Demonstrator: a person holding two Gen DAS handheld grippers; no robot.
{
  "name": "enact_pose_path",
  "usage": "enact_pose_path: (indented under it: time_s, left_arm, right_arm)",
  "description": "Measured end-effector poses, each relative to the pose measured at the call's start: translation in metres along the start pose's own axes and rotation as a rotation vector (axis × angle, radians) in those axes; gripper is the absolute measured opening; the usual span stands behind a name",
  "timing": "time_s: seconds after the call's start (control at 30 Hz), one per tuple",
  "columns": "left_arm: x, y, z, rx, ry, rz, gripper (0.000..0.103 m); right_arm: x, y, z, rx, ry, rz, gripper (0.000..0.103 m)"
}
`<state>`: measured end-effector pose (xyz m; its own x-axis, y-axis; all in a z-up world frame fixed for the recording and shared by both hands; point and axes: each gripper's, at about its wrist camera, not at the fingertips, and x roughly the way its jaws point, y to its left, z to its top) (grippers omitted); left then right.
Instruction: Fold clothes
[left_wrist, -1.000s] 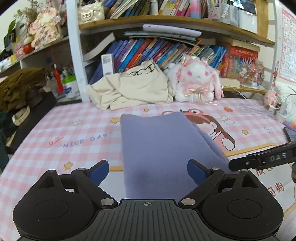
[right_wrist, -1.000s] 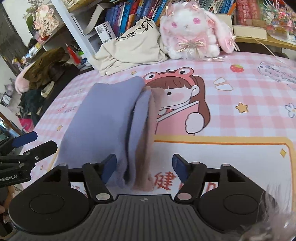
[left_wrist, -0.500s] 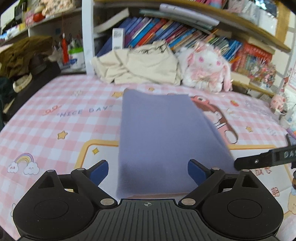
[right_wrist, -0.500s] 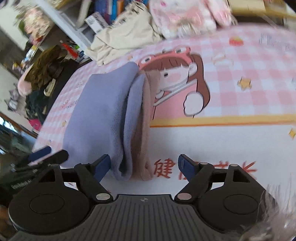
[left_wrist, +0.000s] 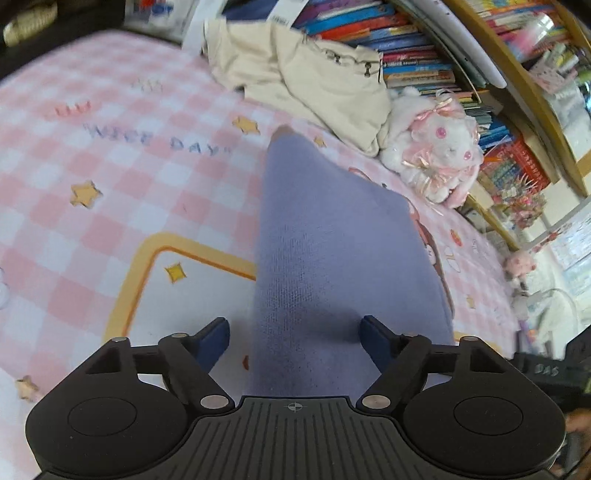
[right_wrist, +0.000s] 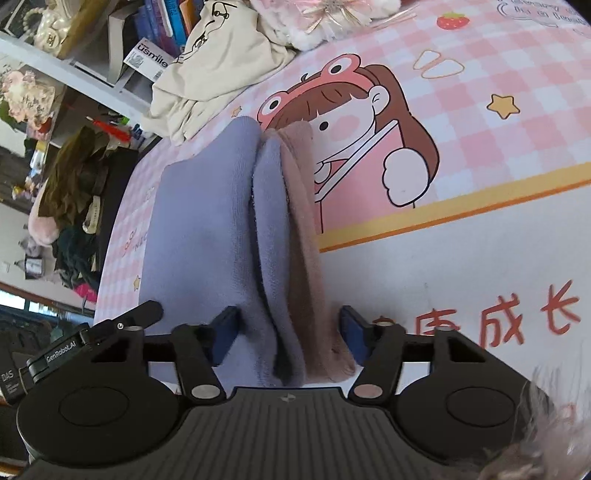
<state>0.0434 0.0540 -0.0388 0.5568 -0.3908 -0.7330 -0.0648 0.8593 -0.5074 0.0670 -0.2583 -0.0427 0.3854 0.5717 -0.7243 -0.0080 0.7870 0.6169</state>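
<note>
Two grippers, fingers spread apart, straddle the near end of a folded lavender garment (left_wrist: 332, 251) lying on the pink checked table (left_wrist: 92, 177): left gripper (left_wrist: 294, 341) above its flat top, right gripper (right_wrist: 288, 332) around its layered edge.

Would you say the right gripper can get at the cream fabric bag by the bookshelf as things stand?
Probably not directly: the right gripper is open, but the folded lavender knit garment sits between its fingers and lies along the path to the cream fabric bag.
</note>
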Motion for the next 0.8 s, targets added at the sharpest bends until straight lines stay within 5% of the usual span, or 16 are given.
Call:
enact_pose_path:
  time_s: [0.1,0.17,0.27,0.43,0.57,0.8]
  left_arm:
    - [0.009,0.006,0.005,-0.024,0.036,-0.061,0.07]
    - [0.012,0.005,0.006,-0.005,0.039,-0.064,0.067]
    - [0.01,-0.005,0.007,0.098,0.027,-0.027,0.062]
    - [0.004,-0.031,0.005,0.306,0.009,0.065,0.061]
    - [0.008,-0.016,0.011,0.235,0.071,-0.004,0.065]
    - [0.018,0.006,0.017,0.093,0.126,-0.111,0.069]
  right_arm:
    - [0.003,0.01,-0.004,-0.028,-0.023,-0.044,0.05]
    - [0.003,0.018,-0.009,-0.063,-0.044,-0.076,0.034]
    - [-0.003,0.038,-0.022,-0.167,-0.099,-0.134,0.024]
    - [-0.005,0.065,-0.043,-0.292,-0.137,-0.211,0.024]
    - [-0.001,0.034,-0.032,-0.09,-0.106,-0.173,0.04]
    - [0.001,0.017,-0.028,0.065,-0.093,-0.088,0.045]
